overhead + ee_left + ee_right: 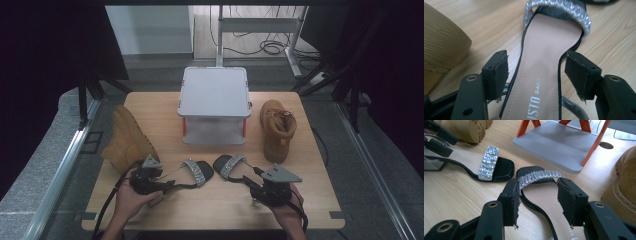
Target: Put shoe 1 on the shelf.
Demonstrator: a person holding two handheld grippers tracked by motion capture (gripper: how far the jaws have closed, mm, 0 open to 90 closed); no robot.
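Nearest the person, the left gripper point(165, 187) held its jaws spread on either side of the left sandal point(544, 62), a pad standing clear of each edge of the tan insole, nothing pinched. The right gripper point(250, 183) also had its jaws spread, around the heel end of the right sandal point(541, 195), and neither pad pressed on it. Both sandals lay flat near the front edge of the surface point(220, 205), toes pointing away, well inside the edge.

Each sandal looked light and thin: a flat black sole, probably bendable along its length, with a rhinestone strap point(488, 162) across the toe and a slim ankle strap trailing at the heel. The smooth insole would likely slip under the pads, and the stones could scratch or shed if squeezed. The best hold seemed to be across the narrow waist of the sole, edge to edge, or at the stiffer heel.

The surface was pale wood-grain laminate, level and smooth. Farther back, a tan boot point(127, 142) lay tipped on its side at the left, another tan boot point(277, 127) stood at the right, and a grey lidded storage box point(215, 100) sat between them at the rear. Beyond were dark curtains, a desk frame point(260, 30) and loose cables point(272, 47) on the floor.
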